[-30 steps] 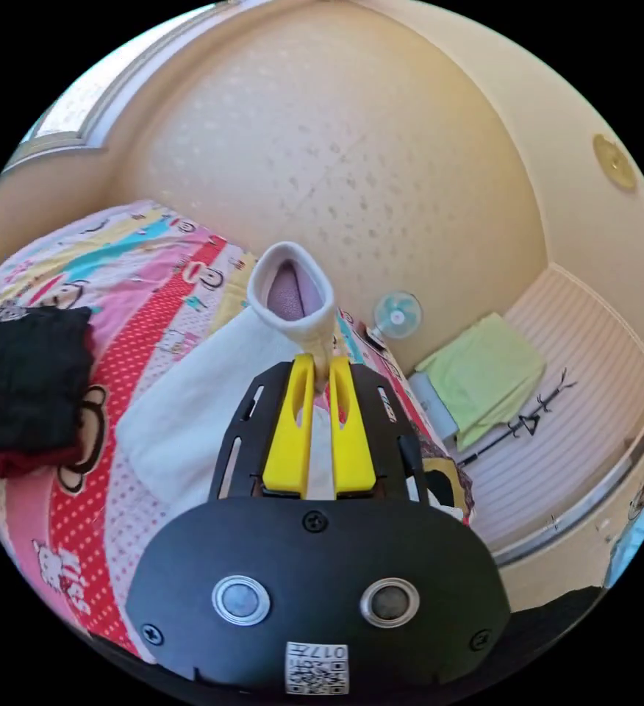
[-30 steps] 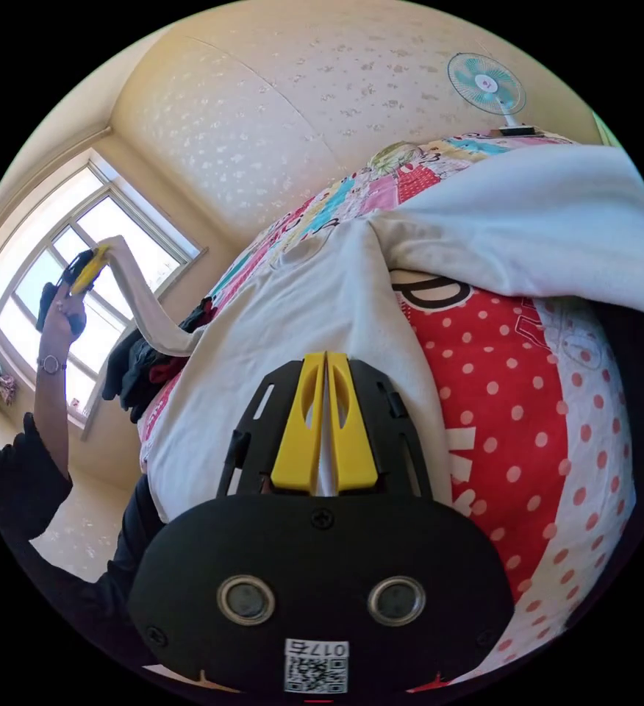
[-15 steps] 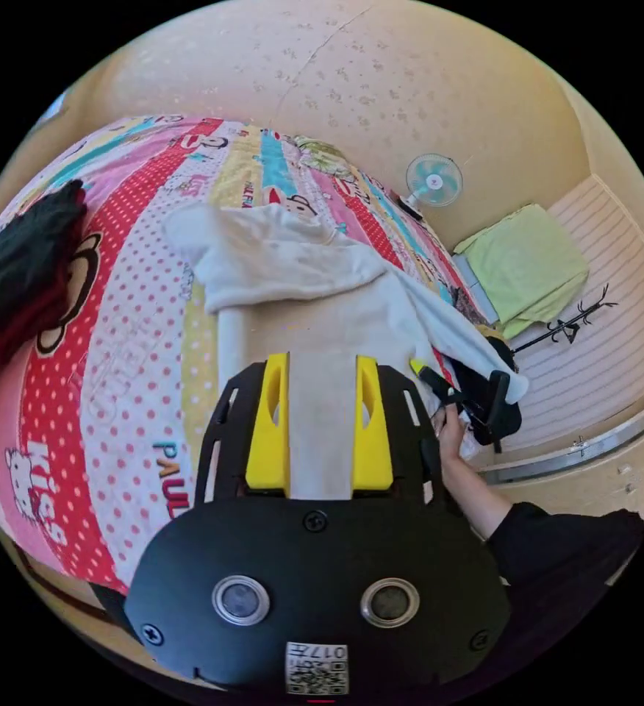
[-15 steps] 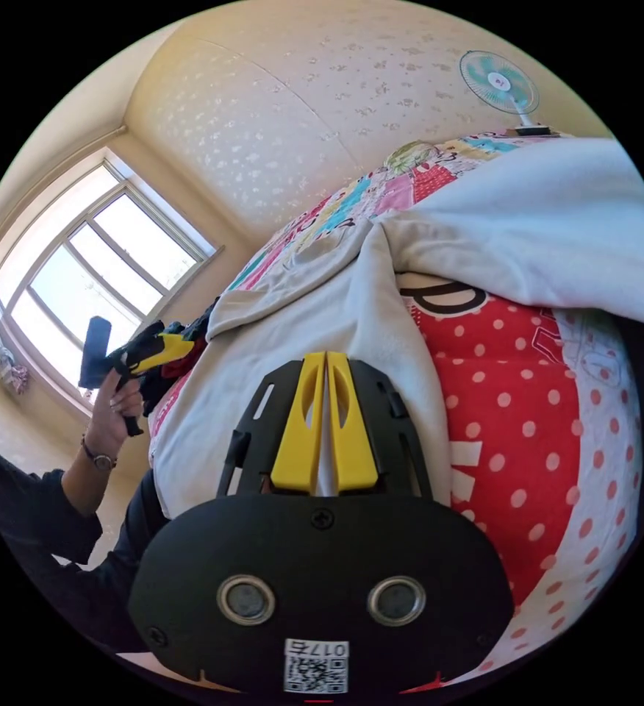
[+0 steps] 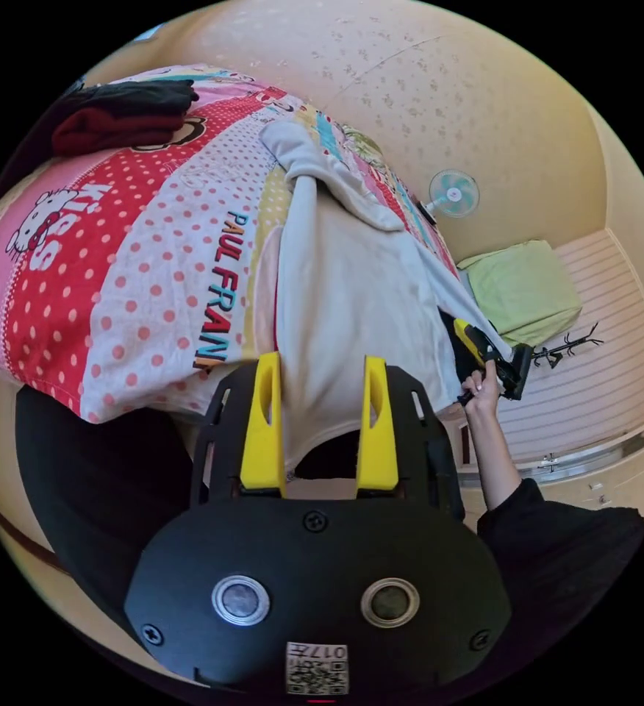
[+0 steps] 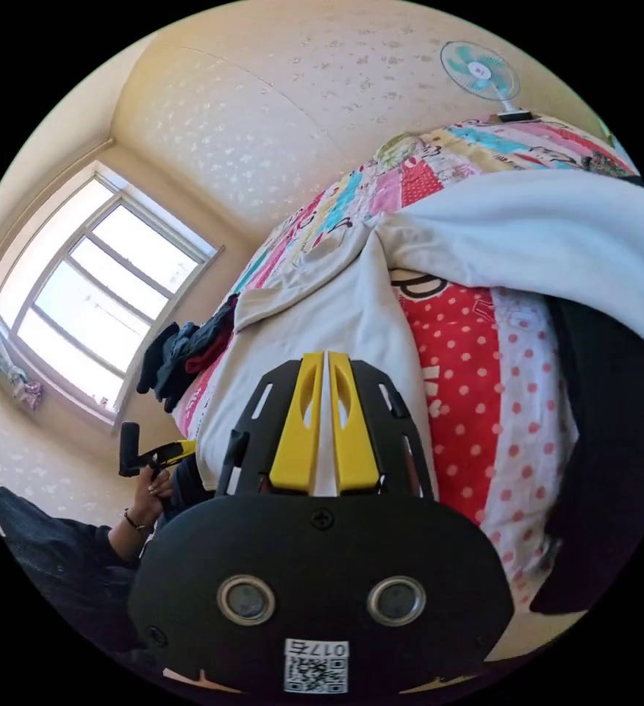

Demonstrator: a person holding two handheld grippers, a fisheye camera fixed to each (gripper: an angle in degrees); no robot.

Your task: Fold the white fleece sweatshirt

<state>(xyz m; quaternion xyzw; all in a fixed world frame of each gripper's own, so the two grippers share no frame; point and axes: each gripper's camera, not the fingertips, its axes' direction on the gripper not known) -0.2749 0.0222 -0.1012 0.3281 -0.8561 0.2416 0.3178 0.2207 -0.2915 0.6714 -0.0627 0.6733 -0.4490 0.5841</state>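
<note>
Sweatshirt (image 5: pixel 351 287) fleece is being shown in the left gripper view spread on the patterned bedspread (image 5: pixel 153 243), one sleeve (image 5: pixel 322 173) laid folded across its upper body and its hem hanging over the near bed edge. The left gripper (image 5: pixel 320 368) is being held at that hem with its jaws wide apart, the cloth lying between them but not pressed. The right gripper (image 5: pixel 476 346) is being seen at the far hem corner, carried in a hand (image 5: pixel 481 382).

In the right gripper view, the right gripper (image 6: pixel 322 360) is being kept with its jaws narrow, nipped on a thin strip of the sweatshirt (image 6: pixel 322 323) edge, while the other sleeve (image 6: pixel 535 235) is being left stretched out over the bedspread (image 6: pixel 454 353). The left gripper (image 6: pixel 156 456) is being seen low beside the bed, under the window (image 6: pixel 87 294).

One sleeve appears already folded in; the next move is being judged to call for the left jaws closing on the hem.
</note>
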